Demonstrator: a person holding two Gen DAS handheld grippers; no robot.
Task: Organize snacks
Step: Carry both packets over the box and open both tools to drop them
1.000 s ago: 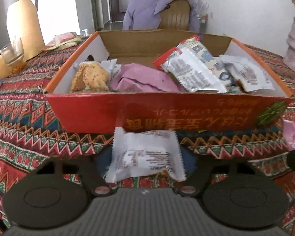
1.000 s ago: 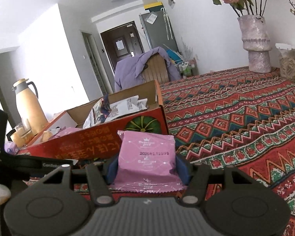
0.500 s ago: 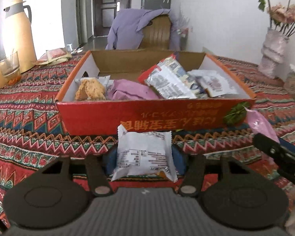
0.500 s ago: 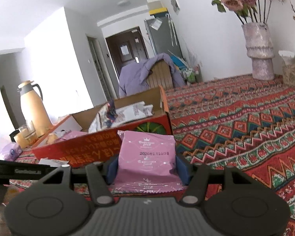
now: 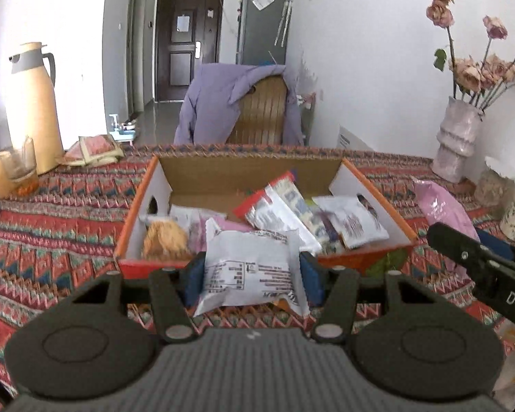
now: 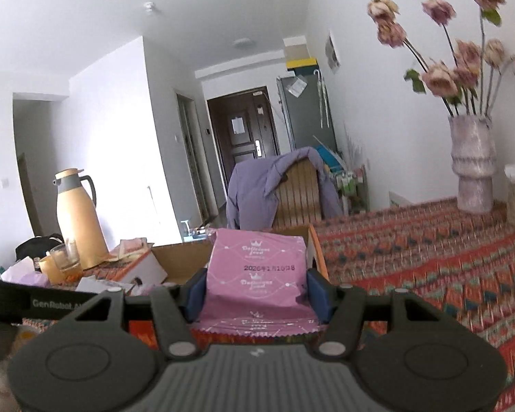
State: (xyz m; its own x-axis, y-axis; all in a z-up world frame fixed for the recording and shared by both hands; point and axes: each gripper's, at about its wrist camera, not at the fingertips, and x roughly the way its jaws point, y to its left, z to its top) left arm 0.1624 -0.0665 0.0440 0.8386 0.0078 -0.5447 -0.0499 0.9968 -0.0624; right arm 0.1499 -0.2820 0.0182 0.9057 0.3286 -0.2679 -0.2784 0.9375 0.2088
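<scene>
- the table, under a red patterned tablecloth [image 5: 58, 219], spreads out below and ahead of both grippers.
- a chair draped with a purple jacket [image 5: 223, 103] stands past the table's far edge, straight ahead of the left gripper.
- the open cardboard snack box [image 5: 134, 226], orange outside and white within, sits just ahead of and below the left gripper; in the right wrist view the box [image 6: 175, 257] lies ahead and to the left.
- a cream thermos jug [image 5: 31, 103] stands far ahead to the left, with a glass [image 5: 19, 168] beside it.
- a pale vase of dried roses [image 5: 458, 144] stands far ahead to the right.
- the left gripper [image 5: 250, 271] has its blue pads pressed on both sides of a white snack packet [image 5: 249, 267]; the jaws were closing within the last second and are now part-way closed on it, holding it clear of the cloth in front of the box's near wall.
- the right gripper [image 6: 255, 292] is part-way closed on a pink snack packet [image 6: 257, 274], pads against both its sides, held above the table.
- inside the box lie a red and white packet [image 5: 274, 213], a white packet [image 5: 350, 219] and a golden pastry [image 5: 163, 240].
</scene>
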